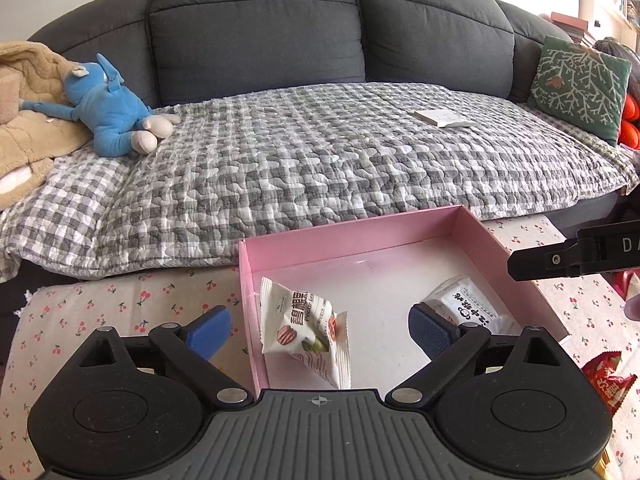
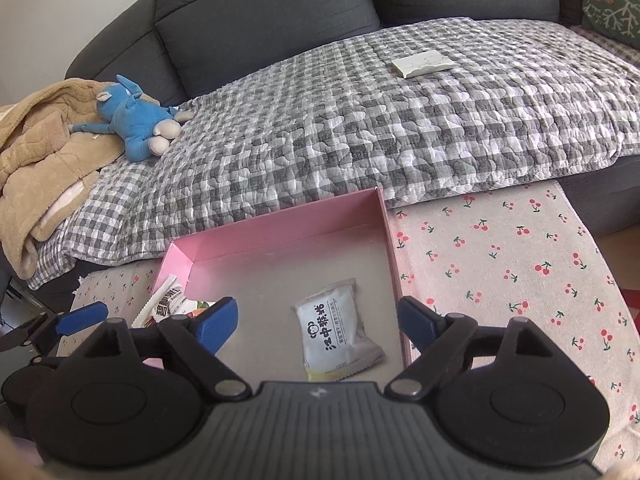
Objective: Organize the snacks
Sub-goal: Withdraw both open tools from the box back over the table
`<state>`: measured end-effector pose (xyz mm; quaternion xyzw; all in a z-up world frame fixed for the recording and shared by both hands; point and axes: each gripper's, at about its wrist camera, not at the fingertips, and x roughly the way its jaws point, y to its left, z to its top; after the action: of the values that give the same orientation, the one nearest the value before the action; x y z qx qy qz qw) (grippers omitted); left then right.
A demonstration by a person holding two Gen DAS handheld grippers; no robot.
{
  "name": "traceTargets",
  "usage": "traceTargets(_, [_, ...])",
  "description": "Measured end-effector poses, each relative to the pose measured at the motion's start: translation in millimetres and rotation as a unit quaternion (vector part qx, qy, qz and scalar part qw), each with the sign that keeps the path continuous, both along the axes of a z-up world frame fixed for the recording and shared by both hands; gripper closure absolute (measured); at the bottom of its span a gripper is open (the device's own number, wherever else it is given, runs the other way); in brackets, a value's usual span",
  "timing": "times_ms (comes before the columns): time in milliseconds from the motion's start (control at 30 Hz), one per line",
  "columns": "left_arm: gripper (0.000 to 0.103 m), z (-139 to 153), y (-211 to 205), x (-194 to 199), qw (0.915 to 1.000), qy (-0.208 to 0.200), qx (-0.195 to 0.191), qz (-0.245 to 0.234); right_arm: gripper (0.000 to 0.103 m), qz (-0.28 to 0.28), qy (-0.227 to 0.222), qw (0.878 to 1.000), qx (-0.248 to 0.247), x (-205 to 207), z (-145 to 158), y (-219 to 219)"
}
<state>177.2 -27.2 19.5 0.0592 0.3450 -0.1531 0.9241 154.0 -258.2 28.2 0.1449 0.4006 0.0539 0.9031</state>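
— What does your left tool show?

— My left gripper stands spread wide, pinching nothing; its blue pads straddle the left wall of the shallow pink cardboard box, one outside over the cherry-print tablecloth, one inside. Between them, untouched, a white crinkled snack packet with red and green print leans against that wall, half on edge; a second white foil packet with black lettering lies toward the right side of the box; a red snack wrapper is outside on the cloth at the right.

— And the right?

— My right gripper is released too, holding nothing; the black-lettered packet lies flat on the box floor between its jaws, clear of both; its right pad sits at the box's right wall.

— What might go wrong?

— As I judge it, both pads near the walls are the hazard; pulling away crookedly could hook the light box and drag it over the cloth. The tilted packet could topple or be knocked over the wall if brushed. The two tools are close; reaching for the red wrapper, they could collide.
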Motion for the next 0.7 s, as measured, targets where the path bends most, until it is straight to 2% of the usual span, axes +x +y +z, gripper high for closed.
traceTargets(133, [0.004, 5.2, 7.6, -20.0, 0.9999, 0.003, -0.010, -0.002, 0.012, 0.003, -0.003, 1.000, -0.009, -21.6, 6.5, 1.9])
traceTargets(333, [0.004, 8.2, 18.4, -52.7, 0.9998, 0.004, -0.018, -0.009, 0.011, 0.007, 0.000, 1.000, -0.017, -49.0, 7.6, 3.9])
traceTargets(700, [0.003, 0.8, 31.4, -109.3, 0.9992, 0.015, -0.029, -0.022, 0.008, 0.022, 0.009, 0.999, -0.025, -91.3, -1.9, 15.2])
